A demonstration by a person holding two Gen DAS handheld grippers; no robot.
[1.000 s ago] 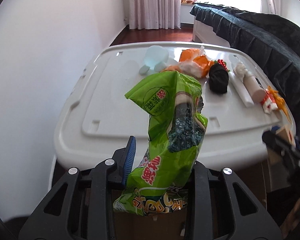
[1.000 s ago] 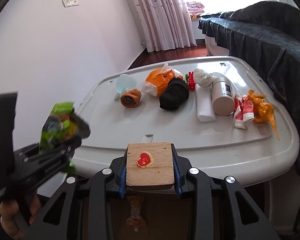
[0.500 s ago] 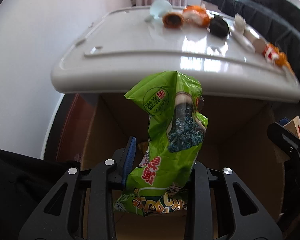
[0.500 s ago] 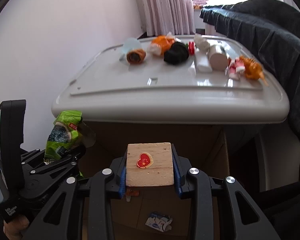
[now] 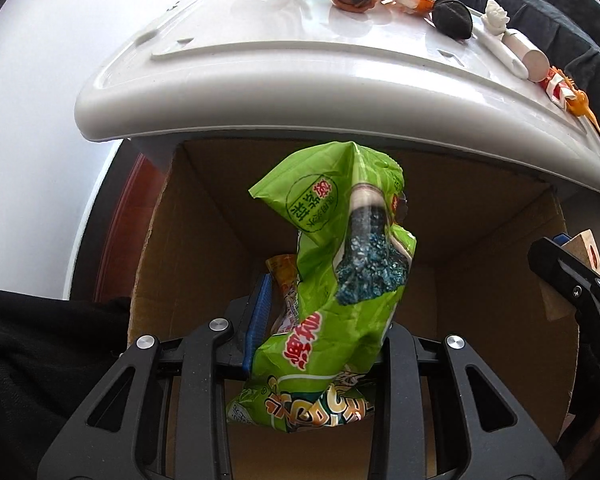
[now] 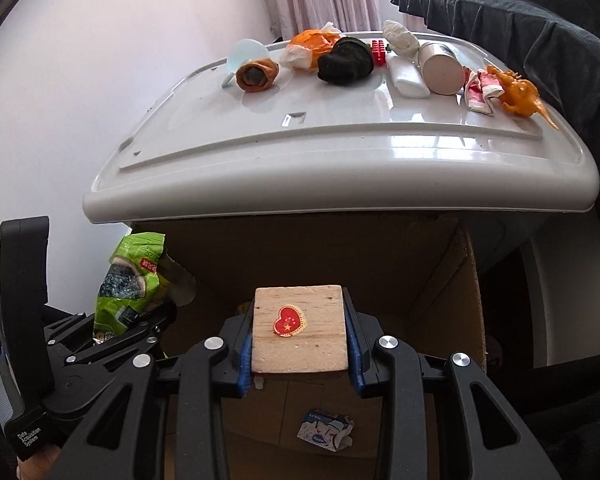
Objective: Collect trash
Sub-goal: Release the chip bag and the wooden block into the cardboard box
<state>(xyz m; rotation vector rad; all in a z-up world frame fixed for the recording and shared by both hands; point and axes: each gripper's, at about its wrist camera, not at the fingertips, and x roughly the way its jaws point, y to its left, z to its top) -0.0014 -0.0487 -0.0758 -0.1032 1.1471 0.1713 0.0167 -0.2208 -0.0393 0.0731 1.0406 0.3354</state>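
My left gripper (image 5: 320, 320) is shut on a crumpled green snack bag (image 5: 340, 264) and holds it over the open cardboard box (image 5: 168, 240) under the white table. The bag also shows in the right wrist view (image 6: 130, 280). My right gripper (image 6: 300, 340) is shut on a wooden block (image 6: 300, 332) with a red heart sticker, also over the cardboard box (image 6: 444, 280). A crumpled blue-and-white wrapper (image 6: 326, 434) lies on the box floor.
The white table (image 6: 340, 168) overhangs the box. On it lie an orange-brown roll (image 6: 256, 74), an orange bag (image 6: 310, 46), a black lump (image 6: 344, 66), a white cylinder (image 6: 440, 68), a red-white wrapper (image 6: 480, 92) and an orange toy dinosaur (image 6: 518, 94). A dark sofa (image 6: 540, 32) stands at right.
Both grippers have dropped from table height to below the table edge, over the box, each still holding its object.
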